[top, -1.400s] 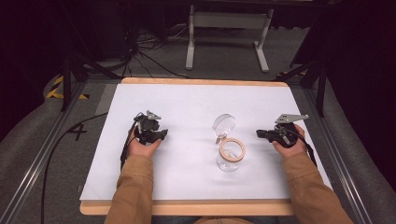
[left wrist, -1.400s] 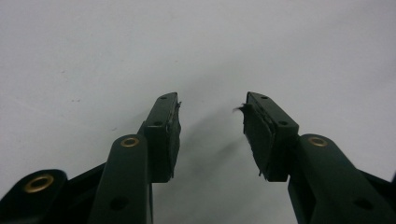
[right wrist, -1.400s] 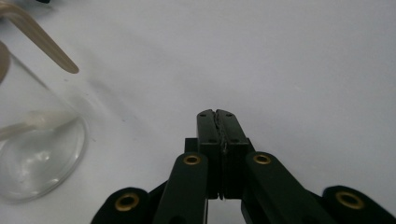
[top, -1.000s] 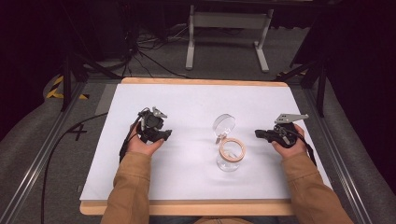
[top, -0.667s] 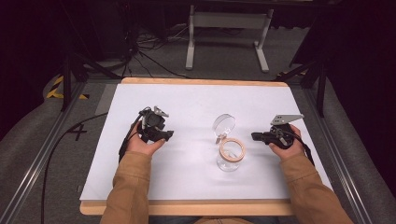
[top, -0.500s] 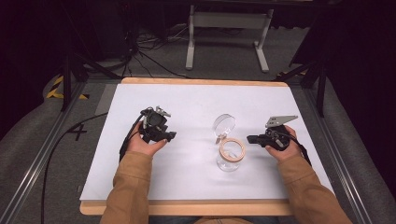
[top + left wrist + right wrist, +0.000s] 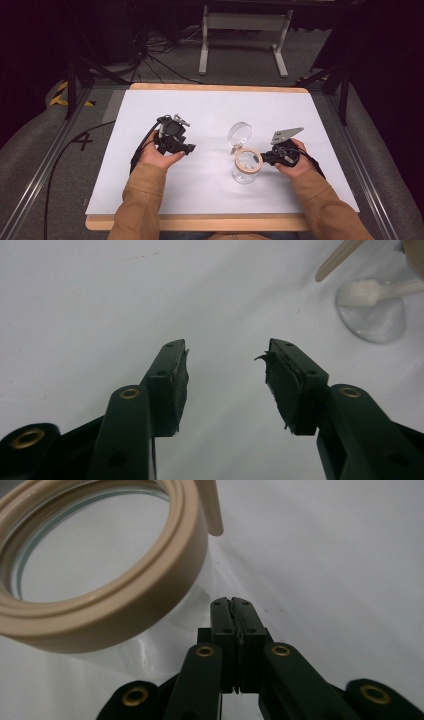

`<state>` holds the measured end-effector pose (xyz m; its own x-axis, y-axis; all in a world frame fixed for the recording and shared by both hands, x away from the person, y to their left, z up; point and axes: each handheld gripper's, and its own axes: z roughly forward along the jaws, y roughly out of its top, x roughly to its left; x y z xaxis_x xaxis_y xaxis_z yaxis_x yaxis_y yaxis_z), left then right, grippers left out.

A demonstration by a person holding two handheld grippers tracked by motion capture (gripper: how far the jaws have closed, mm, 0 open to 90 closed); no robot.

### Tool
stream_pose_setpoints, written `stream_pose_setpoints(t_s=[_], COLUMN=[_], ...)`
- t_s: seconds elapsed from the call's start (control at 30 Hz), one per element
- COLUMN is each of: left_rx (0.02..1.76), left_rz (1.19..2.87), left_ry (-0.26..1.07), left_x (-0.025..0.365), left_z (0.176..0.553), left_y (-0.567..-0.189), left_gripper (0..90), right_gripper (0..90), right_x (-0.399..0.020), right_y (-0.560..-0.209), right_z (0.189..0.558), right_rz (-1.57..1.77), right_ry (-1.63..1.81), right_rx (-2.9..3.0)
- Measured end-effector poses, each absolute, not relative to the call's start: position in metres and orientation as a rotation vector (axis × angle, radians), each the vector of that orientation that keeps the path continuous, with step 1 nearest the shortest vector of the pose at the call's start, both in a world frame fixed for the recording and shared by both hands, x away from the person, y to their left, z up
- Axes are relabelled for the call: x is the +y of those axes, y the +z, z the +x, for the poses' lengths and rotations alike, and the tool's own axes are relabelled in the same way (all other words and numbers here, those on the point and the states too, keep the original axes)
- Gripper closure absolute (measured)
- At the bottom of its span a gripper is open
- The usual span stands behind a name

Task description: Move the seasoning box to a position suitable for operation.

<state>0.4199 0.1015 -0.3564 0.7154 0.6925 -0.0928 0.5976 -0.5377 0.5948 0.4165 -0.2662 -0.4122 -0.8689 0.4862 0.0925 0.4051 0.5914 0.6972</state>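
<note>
A clear glass jar [image 7: 246, 169] with a beige rim stands right of the table's middle, its round clear lid [image 7: 240, 133] flipped open behind it. My right gripper [image 7: 266, 159] is shut on nothing, its tips just right of the jar's rim. In the right gripper view the shut jaws [image 7: 235, 606] sit close beside the glass wall, below the beige rim [image 7: 115, 597]. My left gripper [image 7: 188, 148] is held off the table well left of the jar. Its jaws [image 7: 225, 375] have just been opening and stand wide with nothing between them, and the jar's base [image 7: 372, 315] is far off.
The white table top [image 7: 210, 105] has a wooden edge all round. Cables trail from both grippers off the table. A metal stand [image 7: 245, 22] and floor cables lie beyond the far edge.
The right hand has slid left up to the jar's rim. The left hand has lifted a little and its jaws have spread wider. The jar has not moved.
</note>
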Motion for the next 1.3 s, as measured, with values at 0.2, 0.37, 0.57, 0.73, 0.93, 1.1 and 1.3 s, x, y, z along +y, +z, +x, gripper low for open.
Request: stream_pose_setpoints(t_s=[0.2,0.37,0.57,0.73,0.93,1.1,1.3], left_rx=[0.974,0.968,0.944,0.926,0.898,0.874,0.858], left_rz=[2.31,2.314,2.319,2.325,2.334,2.34,2.34], left_ry=[0.192,0.195,0.185,0.175,0.159,0.159,0.154], left_x=[0.101,0.101,0.094,0.088,0.08,0.074,0.069], left_z=[0.42,0.421,0.425,0.428,0.431,0.433,0.435], left_y=[-0.356,-0.355,-0.355,-0.354,-0.353,-0.353,-0.352], left_gripper=[50.4,50.5,50.5,50.5,50.7,51.4,52.0], right_gripper=[89.8,89.9,89.9,89.9,89.9,89.9,89.8], right_x=[-0.266,-0.265,-0.264,-0.262,-0.261,-0.258,-0.256], right_y=[-0.412,-0.411,-0.412,-0.411,-0.413,-0.413,-0.414], right_z=[0.416,0.414,0.407,0.4,0.391,0.385,0.381], right_rz=[0.769,0.757,0.751,0.744,0.731,0.723,0.71], right_ry=[1.141,1.138,1.129,1.12,1.105,1.096,1.091], right_rx=[2.705,2.728,2.747,2.762,2.782,2.796,2.808])
